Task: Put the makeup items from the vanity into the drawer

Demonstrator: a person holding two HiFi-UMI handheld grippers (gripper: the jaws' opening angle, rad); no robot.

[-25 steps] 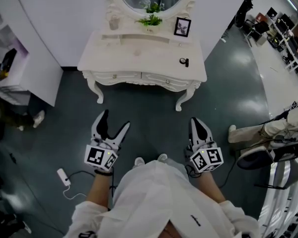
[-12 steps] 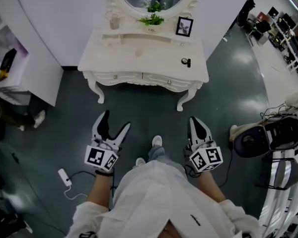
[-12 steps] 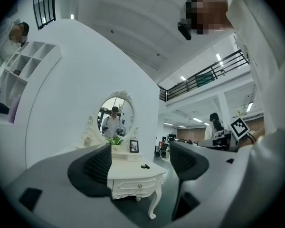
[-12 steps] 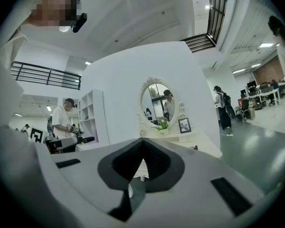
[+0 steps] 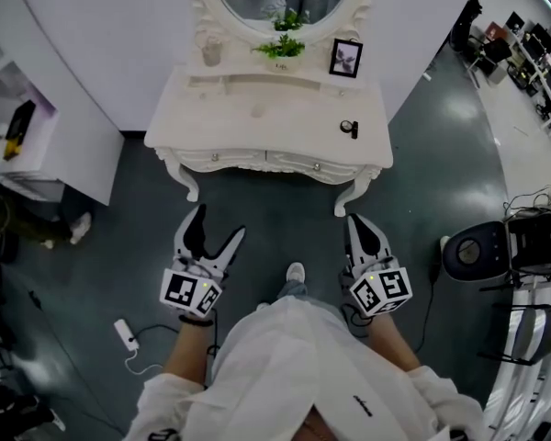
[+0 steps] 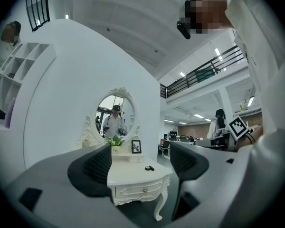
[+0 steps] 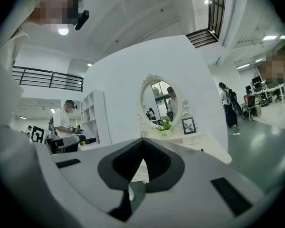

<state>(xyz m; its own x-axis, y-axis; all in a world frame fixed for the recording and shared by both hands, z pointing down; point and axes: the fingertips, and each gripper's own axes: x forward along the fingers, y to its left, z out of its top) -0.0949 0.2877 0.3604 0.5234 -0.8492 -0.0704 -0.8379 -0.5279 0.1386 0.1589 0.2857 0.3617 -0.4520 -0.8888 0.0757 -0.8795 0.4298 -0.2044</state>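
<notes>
White table (image 5: 257, 118) stands ahead of you, well apart from both grippers, and its front drawers (image 5: 298, 162) are closed. One small black makeup item (image 5: 350, 129) lies on the top near the right edge. Your left gripper (image 5: 216, 222) holds its jaws spread with nothing between them. Your right gripper (image 5: 356, 223) has its jaws pressed together, empty. On the back shelf, a potted plant (image 5: 283, 46) sits beside a picture frame (image 5: 345, 58).
</notes>
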